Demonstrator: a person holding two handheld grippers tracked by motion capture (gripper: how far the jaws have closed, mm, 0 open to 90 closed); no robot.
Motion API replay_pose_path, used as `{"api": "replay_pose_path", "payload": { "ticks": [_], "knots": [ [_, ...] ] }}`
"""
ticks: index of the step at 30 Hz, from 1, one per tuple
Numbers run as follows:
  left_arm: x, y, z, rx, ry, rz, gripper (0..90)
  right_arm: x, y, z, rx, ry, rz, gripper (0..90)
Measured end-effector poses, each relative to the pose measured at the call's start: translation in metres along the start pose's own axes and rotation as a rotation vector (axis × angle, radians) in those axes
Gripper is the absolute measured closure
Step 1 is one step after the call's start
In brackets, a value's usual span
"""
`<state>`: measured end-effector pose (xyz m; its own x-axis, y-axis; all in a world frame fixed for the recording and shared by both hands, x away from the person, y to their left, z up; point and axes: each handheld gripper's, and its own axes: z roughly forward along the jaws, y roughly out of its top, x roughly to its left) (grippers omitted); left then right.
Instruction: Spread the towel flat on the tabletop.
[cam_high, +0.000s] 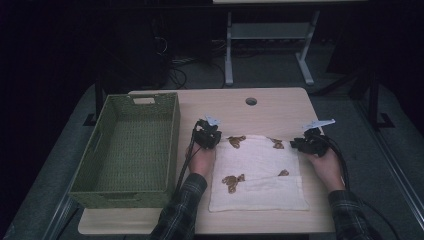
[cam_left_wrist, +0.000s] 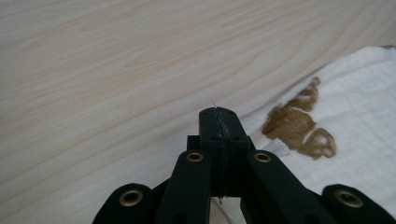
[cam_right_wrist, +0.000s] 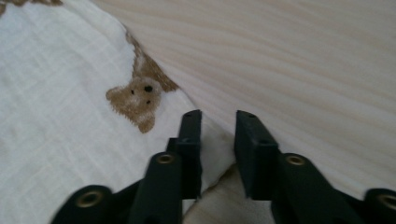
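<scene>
A white cloth (cam_high: 260, 172) printed with brown bears lies flat on the wooden table (cam_high: 270, 112), its near edge folded over. My left gripper (cam_high: 207, 135) sits at the cloth's far left corner. In the left gripper view, the left gripper (cam_left_wrist: 218, 114) has its jaws together, shut on the cloth (cam_left_wrist: 364, 102) at its edge, beside a brown print (cam_left_wrist: 299, 123). My right gripper (cam_high: 306, 142) is at the far right corner. Seen from its own camera, the right gripper (cam_right_wrist: 218, 121) is open, with the corner of the cloth (cam_right_wrist: 56, 116) lying between the jaws near a bear face (cam_right_wrist: 135, 100).
A green woven basket (cam_high: 125, 192) stands on the left part of the table, close to my left forearm. A round cable hole (cam_high: 251, 101) is in the tabletop beyond the cloth. Table legs and cables stand on the dark floor behind.
</scene>
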<state>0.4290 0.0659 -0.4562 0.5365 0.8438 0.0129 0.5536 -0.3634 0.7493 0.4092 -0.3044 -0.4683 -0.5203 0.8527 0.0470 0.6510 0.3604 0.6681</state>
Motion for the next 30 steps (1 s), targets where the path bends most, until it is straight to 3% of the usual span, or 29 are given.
{"api": "replay_pose_path", "payload": {
  "ticks": [3,6,9,10,12,14,17,18,20,24,28,30],
  "knots": [
    [0.004,0.0,0.003,0.0,0.005,-0.019,90.0,-0.003,-0.001,0.002,-0.003,0.037,0.019,84.2],
    [0.01,0.0,0.004,-0.024,0.029,-0.045,90.0,-0.003,0.006,0.005,-0.001,0.016,0.0,85.3],
    [0.016,0.003,0.003,-0.043,0.043,-0.067,90.0,-0.006,0.015,0.006,-0.049,-0.007,-0.001,85.9],
    [0.019,0.005,0.003,-0.049,0.048,-0.075,90.0,-0.008,0.019,0.007,-0.036,0.0,0.014,85.9],
    [0.021,0.007,0.002,-0.069,0.046,-0.1,90.0,-0.011,0.028,0.01,-0.047,-0.014,0.013,85.9],
    [0.018,0.007,-0.003,-0.076,0.012,-0.111,89.8,-0.013,0.036,0.012,-0.059,-0.029,0.009,85.9],
    [0.008,0.003,-0.008,-0.061,-0.033,-0.075,82.6,-0.015,0.044,0.014,-0.053,-0.036,-0.007,85.6],
    [0.005,0.001,-0.009,-0.057,-0.042,-0.071,78.1,-0.014,0.046,0.014,-0.062,-0.058,-0.017,84.7],
    [0.001,-0.002,-0.01,-0.062,-0.046,-0.054,69.3,-0.014,0.046,0.015,-0.07,-0.078,-0.013,74.6],
    [-0.005,-0.003,-0.007,-0.048,-0.072,-0.036,56.7,-0.016,0.043,0.014,-0.065,-0.056,0.01,69.0],
    [-0.007,-0.005,0.004,0.003,0.014,0.022,55.3,-0.015,0.042,0.013,-0.063,-0.047,-0.004,68.4],
    [-0.003,-0.005,0.009,0.016,0.063,0.029,68.1,-0.014,0.042,0.013,-0.066,-0.042,-0.003,68.4]
  ]
}}
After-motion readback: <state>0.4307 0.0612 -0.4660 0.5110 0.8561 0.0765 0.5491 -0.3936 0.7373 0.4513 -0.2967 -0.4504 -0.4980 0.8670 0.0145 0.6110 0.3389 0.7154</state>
